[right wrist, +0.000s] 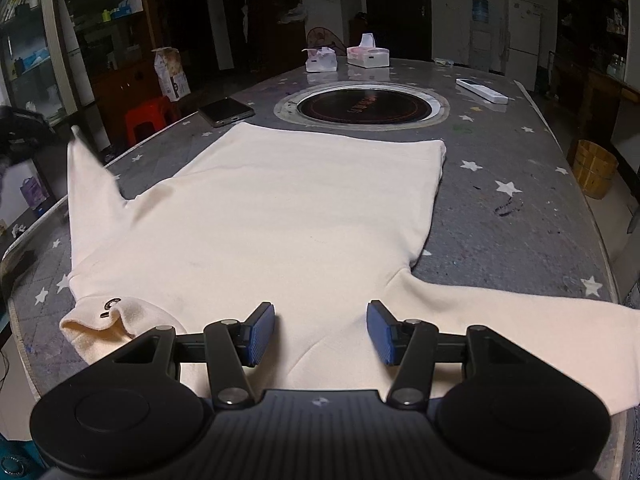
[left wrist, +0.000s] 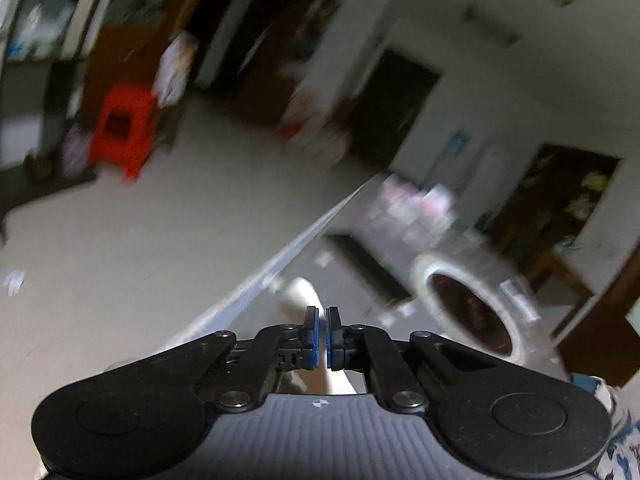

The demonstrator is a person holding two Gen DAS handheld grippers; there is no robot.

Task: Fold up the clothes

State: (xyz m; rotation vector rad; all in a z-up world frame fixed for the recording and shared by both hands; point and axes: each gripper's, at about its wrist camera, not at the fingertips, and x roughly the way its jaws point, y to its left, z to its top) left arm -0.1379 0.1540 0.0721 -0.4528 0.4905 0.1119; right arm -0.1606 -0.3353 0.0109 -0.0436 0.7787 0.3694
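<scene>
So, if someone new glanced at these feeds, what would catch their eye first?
The cream sweater, spread flat across the star-patterned table, with its left sleeve lifted into the air. Beyond it, the round black cooktop set into the table. The right claw hovers open over the near edge of the sweater.

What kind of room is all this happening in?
Probably a lived-in home dining room. A cream sweatshirt lies on a star-patterned table with a built-in round cooktop. Tissue boxes, a phone and cluttered shelves surround it.
</scene>
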